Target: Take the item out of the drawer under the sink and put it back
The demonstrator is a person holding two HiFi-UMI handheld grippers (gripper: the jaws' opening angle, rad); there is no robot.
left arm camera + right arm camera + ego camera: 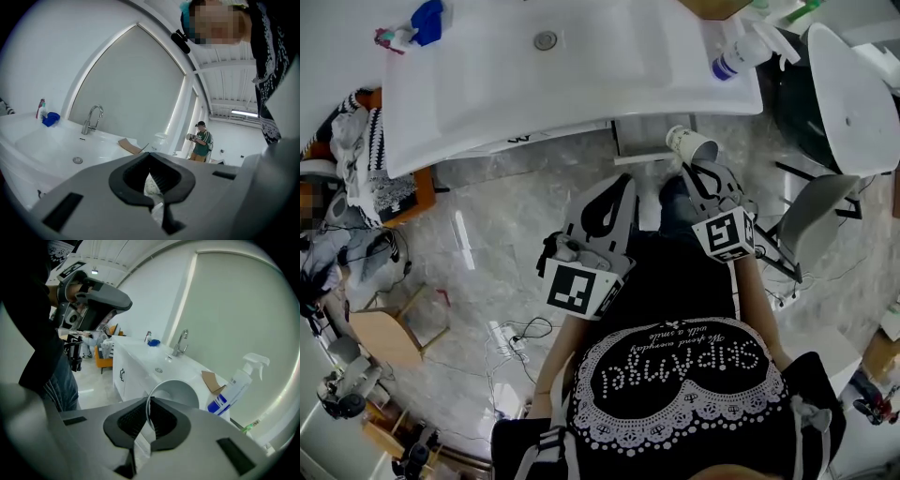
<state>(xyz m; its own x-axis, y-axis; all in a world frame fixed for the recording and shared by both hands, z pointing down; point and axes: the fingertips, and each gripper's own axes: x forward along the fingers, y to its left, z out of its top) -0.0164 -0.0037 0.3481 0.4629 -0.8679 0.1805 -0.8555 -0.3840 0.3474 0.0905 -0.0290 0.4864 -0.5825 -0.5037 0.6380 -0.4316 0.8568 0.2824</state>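
Note:
A white paper cup [692,145] lies on its side in the air below the front edge of the white sink [487,103]. My right gripper [701,171] is shut on the cup's rim. In the right gripper view the thin rim of the cup [176,392] runs between the black pads [161,420]. My left gripper [621,185] is held beside it to the left, over the marble floor, jaws together and nothing in them [152,183]. The white cabinet [123,376] under the sink shows a dark handle; the head view hides its drawer under the basin.
A spray bottle [741,54] with a blue label stands on the sink's right end beside a piece of cardboard [212,380]. A faucet [92,118] and a blue item [427,21] are at the back. A white chair [853,94] stands right, an orange chair with clothes [366,164] left. A person [201,143] stands far off.

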